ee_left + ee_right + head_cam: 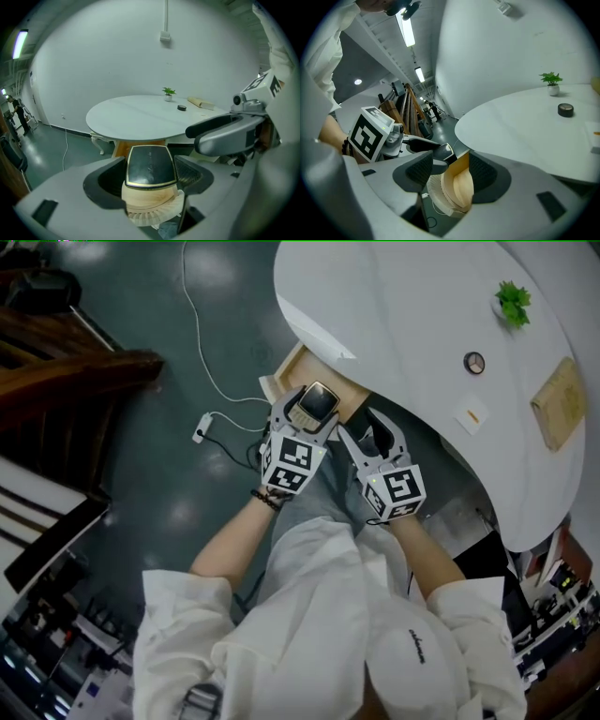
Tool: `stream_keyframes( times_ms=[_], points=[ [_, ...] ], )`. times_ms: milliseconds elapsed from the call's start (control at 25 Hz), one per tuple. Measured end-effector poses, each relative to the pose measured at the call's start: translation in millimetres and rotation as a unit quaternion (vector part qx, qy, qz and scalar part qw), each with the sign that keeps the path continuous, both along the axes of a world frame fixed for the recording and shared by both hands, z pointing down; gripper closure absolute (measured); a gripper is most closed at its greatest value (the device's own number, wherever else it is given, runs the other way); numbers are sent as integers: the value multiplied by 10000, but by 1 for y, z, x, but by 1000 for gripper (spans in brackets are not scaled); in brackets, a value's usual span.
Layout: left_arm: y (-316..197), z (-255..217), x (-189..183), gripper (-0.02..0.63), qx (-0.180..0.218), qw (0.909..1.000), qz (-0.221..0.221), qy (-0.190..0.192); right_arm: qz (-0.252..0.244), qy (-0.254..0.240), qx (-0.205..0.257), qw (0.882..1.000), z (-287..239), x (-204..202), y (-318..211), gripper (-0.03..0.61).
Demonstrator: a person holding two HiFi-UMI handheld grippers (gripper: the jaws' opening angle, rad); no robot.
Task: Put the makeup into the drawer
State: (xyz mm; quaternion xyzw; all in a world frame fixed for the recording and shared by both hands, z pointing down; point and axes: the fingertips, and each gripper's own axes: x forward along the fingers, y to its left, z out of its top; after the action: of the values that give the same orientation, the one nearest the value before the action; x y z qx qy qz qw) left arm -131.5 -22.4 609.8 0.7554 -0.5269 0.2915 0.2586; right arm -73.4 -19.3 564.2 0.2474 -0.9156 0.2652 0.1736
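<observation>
The makeup is a compact with a dark lid and a gold rim. My left gripper is shut on it, and in the left gripper view the compact spans the gap between both pads of the left gripper. It hangs just in front of the open wooden drawer under the white table's near edge. My right gripper is close beside it on the right, open and holding nothing. In the right gripper view the compact's edge and the drawer's wood show beyond the right gripper.
On the table stand a small green plant, a round dark tin, a white card and a pale wooden board. A white cable and plug lie on the dark floor. Dark wooden furniture stands at the left.
</observation>
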Motion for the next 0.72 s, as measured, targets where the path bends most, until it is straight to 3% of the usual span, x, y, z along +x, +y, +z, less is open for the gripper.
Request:
stream_keyframes(
  times_ms=[80,360,720],
  points=[
    [-1,10,-4,273,-7,10000,22,10,110,102,40,9999,9,-8,1,328],
    [-6,42,-4,272,-154,9991,389,-74,530,479,135,9974,48,-9,-8,439],
    [-24,76,18,272,-475,9933,1039,-192,874,743,93,9933,83,6,-16,448]
  ],
)
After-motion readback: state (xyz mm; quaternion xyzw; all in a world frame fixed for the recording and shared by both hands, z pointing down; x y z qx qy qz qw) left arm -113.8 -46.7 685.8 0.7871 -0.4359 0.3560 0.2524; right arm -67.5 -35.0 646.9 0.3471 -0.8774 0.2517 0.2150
